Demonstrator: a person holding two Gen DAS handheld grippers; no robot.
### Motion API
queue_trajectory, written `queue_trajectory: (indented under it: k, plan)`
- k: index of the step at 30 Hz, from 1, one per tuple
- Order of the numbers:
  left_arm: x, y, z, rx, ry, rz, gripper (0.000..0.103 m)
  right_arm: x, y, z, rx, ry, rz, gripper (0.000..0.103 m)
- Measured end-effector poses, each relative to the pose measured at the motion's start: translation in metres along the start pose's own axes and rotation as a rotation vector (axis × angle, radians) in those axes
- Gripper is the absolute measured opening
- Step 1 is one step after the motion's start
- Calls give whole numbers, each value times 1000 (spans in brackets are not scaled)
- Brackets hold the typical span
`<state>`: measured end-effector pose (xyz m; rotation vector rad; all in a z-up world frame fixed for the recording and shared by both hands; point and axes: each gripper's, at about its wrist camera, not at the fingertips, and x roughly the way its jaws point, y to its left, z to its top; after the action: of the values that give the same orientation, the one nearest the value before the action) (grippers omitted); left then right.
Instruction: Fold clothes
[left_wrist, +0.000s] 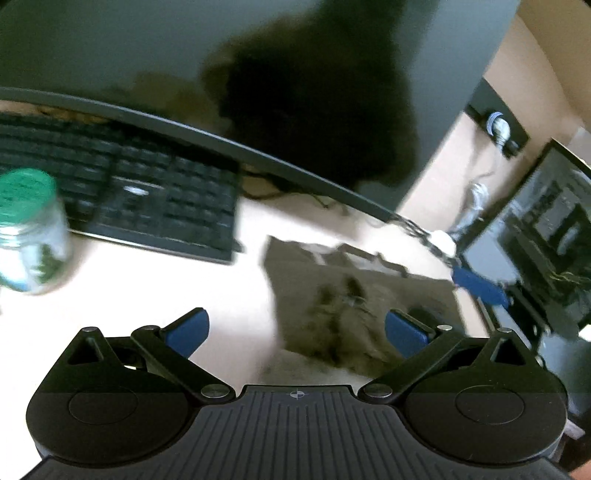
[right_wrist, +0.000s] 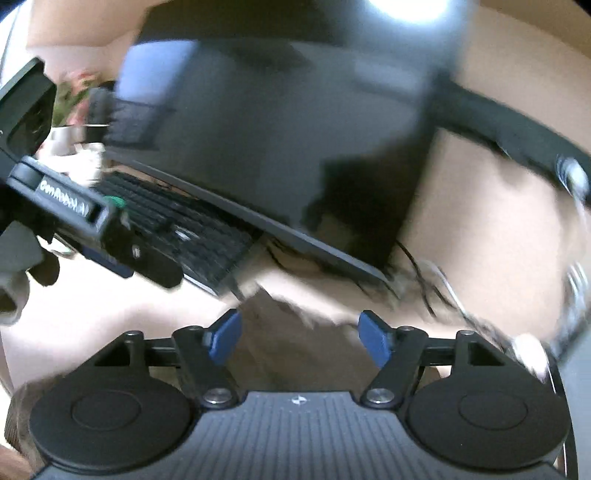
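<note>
An olive-brown garment (left_wrist: 351, 295) lies folded flat on the pale desk, in front of the monitor. My left gripper (left_wrist: 295, 328) is open above its near edge, blue pads wide apart and holding nothing. In the right wrist view the same garment (right_wrist: 295, 332) lies below my right gripper (right_wrist: 299, 332), which is open and empty. The left gripper's body (right_wrist: 74, 210) shows at the left of that view. The other gripper's blue finger (left_wrist: 478, 286) shows at the garment's far right corner in the left wrist view. Both views are blurred.
A black keyboard (left_wrist: 147, 192) lies at the left, under a large dark monitor (left_wrist: 258, 55). A clear jar with a green lid (left_wrist: 29, 229) stands at the far left. Cables (right_wrist: 424, 280) lie at the right near a second screen (left_wrist: 535, 240).
</note>
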<state>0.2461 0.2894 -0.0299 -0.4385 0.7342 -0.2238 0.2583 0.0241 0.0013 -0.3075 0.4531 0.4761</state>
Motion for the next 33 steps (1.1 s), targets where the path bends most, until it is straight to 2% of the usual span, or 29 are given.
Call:
queue_trajectory:
  k: [4, 6, 8, 9, 11, 12, 14, 16, 17, 19, 21, 23, 25, 27, 29, 30, 33]
  plan:
    - [35, -24, 2, 35, 58, -46, 103, -13, -45, -32, 169, 107, -95, 72]
    - [57, -32, 1, 36, 91, -25, 103, -24, -65, -46, 249, 131, -123, 72]
    - [77, -36, 1, 40, 110, 27, 103, -34, -80, -55, 293, 131, -145, 73]
    - [86, -39, 0, 47, 118, 53, 99, -34, -82, -54, 296, 126, -147, 73]
    - [99, -49, -2, 95, 136, 96, 69, -27, -84, -49, 288, 114, -136, 73]
    - [104, -54, -3, 122, 144, 113, 60, -23, -84, -46, 284, 109, -130, 73]
    - [107, -66, -1, 174, 139, 118, 60, -16, -86, -41, 277, 97, -119, 73]
    - [101, -75, 6, 209, 95, 103, 35, -9, -88, -35, 269, 85, -108, 73]
    - [94, -79, 12, 229, 48, 98, 33, -6, -88, -33, 265, 79, -103, 73]
    - [80, -87, 24, 268, -45, 88, 33, 1, -90, -27, 258, 68, -92, 73]
    - [79, -84, 31, 296, -84, 112, 35, 8, -91, -22, 250, 56, -81, 73]
    - [90, -72, 28, 307, -56, 173, 35, 34, -84, -22, 224, 104, -58, 69]
    - [105, -56, 17, 332, -4, 263, 35, 60, -80, -27, 203, 184, -40, 66]
    - [108, -44, 8, 370, 14, 362, 35, 76, -84, -34, 209, 250, -31, 66]
    - [98, -32, 10, 334, 11, 413, 38, 75, -91, -33, 227, 249, -19, 66]
    - [91, -29, 13, 295, 12, 388, 42, 73, -94, -31, 234, 243, -16, 66]
    - [70, -26, 26, 155, 23, 215, 80, 69, -103, -20, 243, 189, -18, 66]
